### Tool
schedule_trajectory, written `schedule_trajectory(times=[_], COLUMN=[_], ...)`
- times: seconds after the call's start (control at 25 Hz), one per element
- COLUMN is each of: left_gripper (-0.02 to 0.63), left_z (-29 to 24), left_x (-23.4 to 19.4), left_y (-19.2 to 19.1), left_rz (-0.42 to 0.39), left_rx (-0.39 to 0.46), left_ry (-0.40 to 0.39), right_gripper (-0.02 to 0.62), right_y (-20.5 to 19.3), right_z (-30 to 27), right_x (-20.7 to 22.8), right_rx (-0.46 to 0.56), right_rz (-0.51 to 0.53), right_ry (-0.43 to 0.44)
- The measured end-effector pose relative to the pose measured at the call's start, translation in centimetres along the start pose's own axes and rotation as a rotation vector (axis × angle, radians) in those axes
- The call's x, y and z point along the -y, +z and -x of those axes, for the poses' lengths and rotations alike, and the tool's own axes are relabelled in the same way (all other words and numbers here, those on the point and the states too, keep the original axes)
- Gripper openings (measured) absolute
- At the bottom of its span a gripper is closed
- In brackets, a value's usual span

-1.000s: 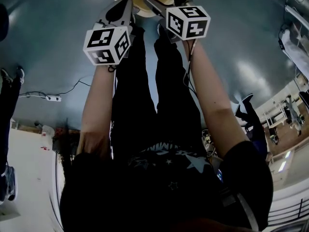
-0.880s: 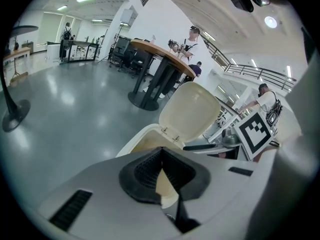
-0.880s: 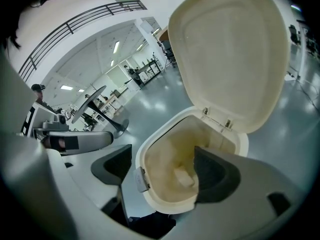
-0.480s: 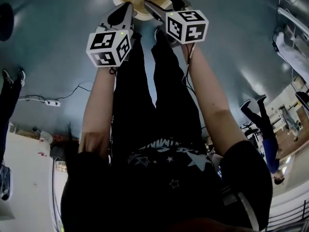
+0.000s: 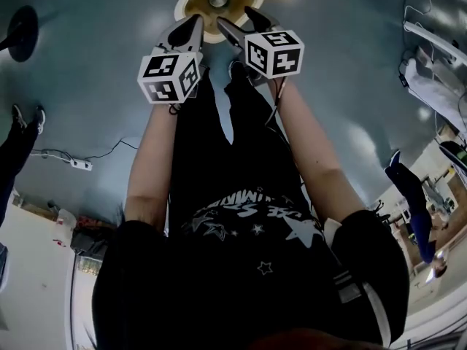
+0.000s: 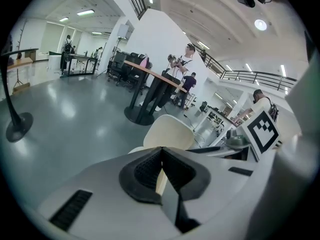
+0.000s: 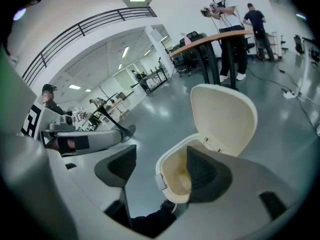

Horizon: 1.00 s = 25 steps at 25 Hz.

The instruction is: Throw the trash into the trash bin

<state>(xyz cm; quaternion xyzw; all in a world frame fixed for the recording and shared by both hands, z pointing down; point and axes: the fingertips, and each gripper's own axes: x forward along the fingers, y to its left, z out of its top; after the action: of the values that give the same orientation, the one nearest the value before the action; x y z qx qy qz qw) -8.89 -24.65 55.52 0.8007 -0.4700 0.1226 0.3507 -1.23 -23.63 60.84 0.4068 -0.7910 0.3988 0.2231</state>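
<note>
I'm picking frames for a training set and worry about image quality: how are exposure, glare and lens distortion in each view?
Head view: dim, the black clothing nearly featureless, soft glare patches on the glossy floor. Left gripper view: strong fisheye, dark corners, ceiling light blown out. Right gripper view: railing bows with the lens, open trash bin sharp and evenly lit.

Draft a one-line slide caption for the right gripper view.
Right gripper, jaws apart, empty and just narrowing, above the open cream trash bin with its lid raised.

We see a cream bin (image 7: 222,116), grey-blue floor (image 5: 80,57), b/w square-patterned cubes (image 5: 169,77) and a black top (image 5: 255,290) w/ white stars.
</note>
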Motion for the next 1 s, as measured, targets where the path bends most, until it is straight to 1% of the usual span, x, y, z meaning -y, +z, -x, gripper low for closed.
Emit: schedule_trajectory(times=[0.2, 0.36, 0.56, 0.76, 0.88, 1.0], left_gripper=[0.011, 0.011, 0.011, 0.011, 0.011, 0.011], left_z=[1.7, 3.2, 5.1, 6.8, 8.0, 9.4], left_x=[3.5, 6.6, 9.3, 11.0, 11.5, 11.9], left_y=[2.0, 3.1, 4.8, 5.9, 6.4, 6.1], left_rz=[-0.011, -0.029, -0.059, -0.068, -0.071, -0.062], left_rx=[0.021, 0.038, 0.071, 0.12, 0.151, 0.17], left_ry=[-0.006, -0.017, -0.01, 0.036, 0.079, 0.122], right_gripper=[0.29, 0.277, 0.23, 0.195, 0.152, 0.129], right_y=[1.4, 2.3, 3.1, 4.1, 4.5, 4.2], right_z=[3.7, 6.7, 9.7, 12.5, 13.6, 14.6], right_x=[-1.5, -2.3, -2.6, -3.0, -3.2, -3.4], right_rx=[0.016, 0.026, 0.044, 0.07, 0.09, 0.099], right_rz=[0.034, 0.032, 0.064, 0.098, 0.126, 0.118], right_ry=[0.007, 0.009, 0.031, 0.065, 0.077, 0.104])
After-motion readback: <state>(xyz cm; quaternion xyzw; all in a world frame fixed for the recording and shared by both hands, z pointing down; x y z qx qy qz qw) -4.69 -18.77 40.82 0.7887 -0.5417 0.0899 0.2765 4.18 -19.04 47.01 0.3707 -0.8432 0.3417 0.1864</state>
